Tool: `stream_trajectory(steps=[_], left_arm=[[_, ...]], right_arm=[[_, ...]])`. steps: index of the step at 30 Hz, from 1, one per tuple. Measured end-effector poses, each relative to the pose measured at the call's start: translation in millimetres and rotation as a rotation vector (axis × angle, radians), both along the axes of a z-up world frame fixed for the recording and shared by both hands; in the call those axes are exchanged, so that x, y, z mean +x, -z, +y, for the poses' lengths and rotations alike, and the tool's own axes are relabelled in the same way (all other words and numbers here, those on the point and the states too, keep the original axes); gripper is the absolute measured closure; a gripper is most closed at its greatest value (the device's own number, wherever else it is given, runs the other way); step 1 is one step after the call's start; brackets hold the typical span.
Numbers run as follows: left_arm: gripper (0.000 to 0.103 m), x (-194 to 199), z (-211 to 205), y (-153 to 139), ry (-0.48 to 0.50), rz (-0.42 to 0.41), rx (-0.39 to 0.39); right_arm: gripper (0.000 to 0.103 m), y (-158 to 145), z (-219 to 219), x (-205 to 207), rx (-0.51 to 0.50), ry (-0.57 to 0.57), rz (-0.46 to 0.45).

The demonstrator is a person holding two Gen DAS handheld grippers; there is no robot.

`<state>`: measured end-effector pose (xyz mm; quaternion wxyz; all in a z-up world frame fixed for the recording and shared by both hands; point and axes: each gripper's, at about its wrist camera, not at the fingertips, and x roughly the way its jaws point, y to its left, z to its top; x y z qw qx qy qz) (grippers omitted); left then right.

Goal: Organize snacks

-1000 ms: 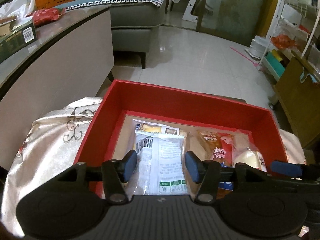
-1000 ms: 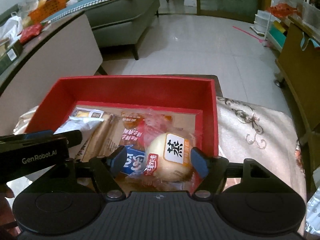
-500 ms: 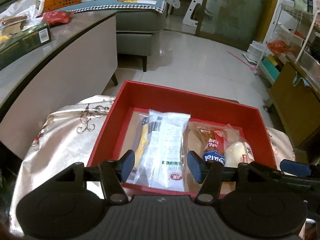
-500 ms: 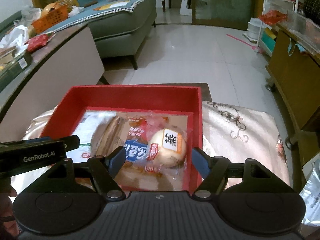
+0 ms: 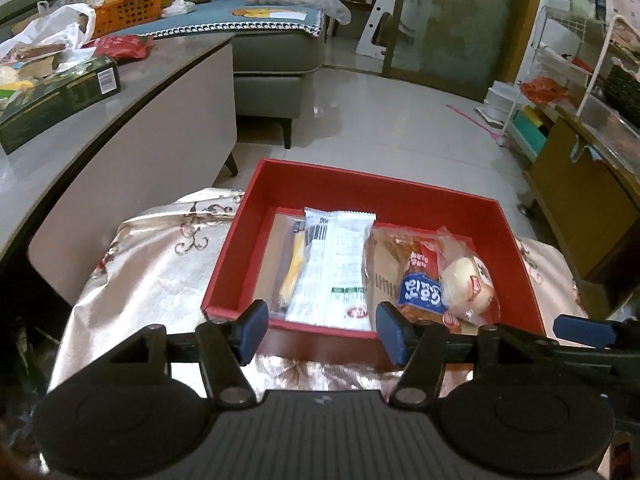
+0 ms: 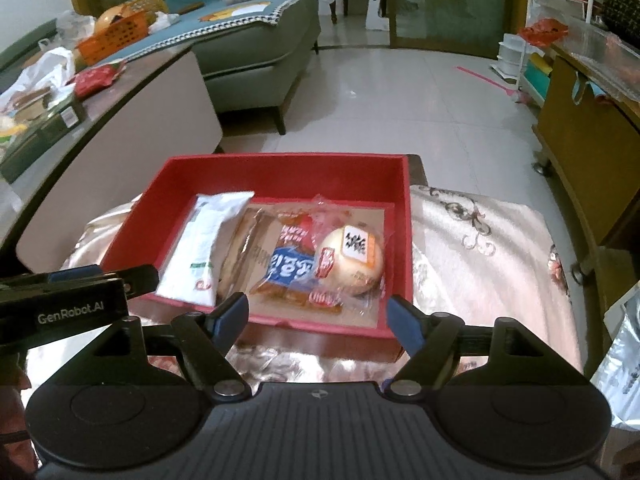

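A red box (image 5: 372,192) (image 6: 280,168) sits on a cream patterned cloth (image 5: 160,264). Inside lie a white wrapped snack (image 5: 336,264) (image 6: 204,236), a yellow bar (image 5: 294,272) beside it, a bread pack with a blue label (image 5: 420,288) (image 6: 292,268) and a round bun in clear wrap (image 5: 466,284) (image 6: 354,256). My left gripper (image 5: 320,330) is open and empty, just in front of the box's near wall. My right gripper (image 6: 318,320) is open and empty, also in front of the near wall. The left gripper's body shows in the right wrist view (image 6: 72,304).
A grey counter (image 5: 120,92) with a green carton (image 5: 60,96), bags and an orange basket (image 5: 128,10) stands at the left. A grey sofa (image 6: 256,52) is behind it. A wooden cabinet (image 6: 584,148) and wire rack stand right. A silver bag (image 6: 624,360) lies at the cloth's right edge.
Both grippers have pulled back and up from over the box's contents to in front of its near wall. The snacks stay in the box. Both remain open.
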<state>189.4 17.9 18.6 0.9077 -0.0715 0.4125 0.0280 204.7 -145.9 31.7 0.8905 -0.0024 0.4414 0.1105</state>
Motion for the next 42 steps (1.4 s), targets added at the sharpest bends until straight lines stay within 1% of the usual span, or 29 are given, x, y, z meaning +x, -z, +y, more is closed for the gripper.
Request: stream_trajectory(steps=[1, 3, 11, 14, 18, 27, 31, 32, 33, 35, 42], left_arm=[[0.050, -2.8, -0.1, -1.2, 0.004, -0.002, 0.001], [0.046, -9.3, -0.1, -3.3, 0.008, -0.007, 0.005], [0.045, -39.4, 8.1, -7.5, 0.035, -0.013, 0.007], [0.045, -53.1, 17.6, -4.5, 0.033, 0.009, -0.001], [0.045, -74.3, 29.3, 0.8, 0.032, 0.038, 0.007], [0.044, -112.4, 51.8, 15.4, -0.009, 0.106, 0.004], [0.043, -114.4, 52.4, 22.7, -0.006, 0.130, 0.029], [0.043, -113.2, 52.6, 24.4, -0.002, 0.135, 0.040], [0.039, -111.9, 53.9, 26.3, 0.002, 0.140, 0.044], [0.035, -107.4, 58.8, 30.9, 0.005, 0.159, 0.038], [0.035, -84.1, 80.6, 55.0, -0.056, 0.233, -0.002]], right_arm=[[0.021, -0.1, 1.0, -2.3, 0.000, -0.004, 0.001], [0.021, -0.2, 2.6, -7.2, 0.000, -0.010, 0.002], [0.019, -2.0, 4.4, -30.7, 0.013, -0.027, 0.011], [0.019, -0.5, 1.3, -43.5, 0.018, -0.023, 0.028], [0.019, 5.7, -1.6, -60.3, -0.008, -0.043, 0.056], [0.016, 17.7, -4.6, -94.1, -0.025, -0.074, 0.110], [0.016, 19.1, -1.0, -105.2, -0.016, -0.090, 0.122], [0.016, 19.2, -0.1, -108.2, -0.016, -0.096, 0.121], [0.015, 19.6, 0.1, -110.4, -0.016, -0.101, 0.122], [0.015, 20.4, 0.6, -113.2, -0.019, -0.111, 0.130], [0.014, 28.6, -5.0, -111.4, -0.021, -0.104, 0.163]])
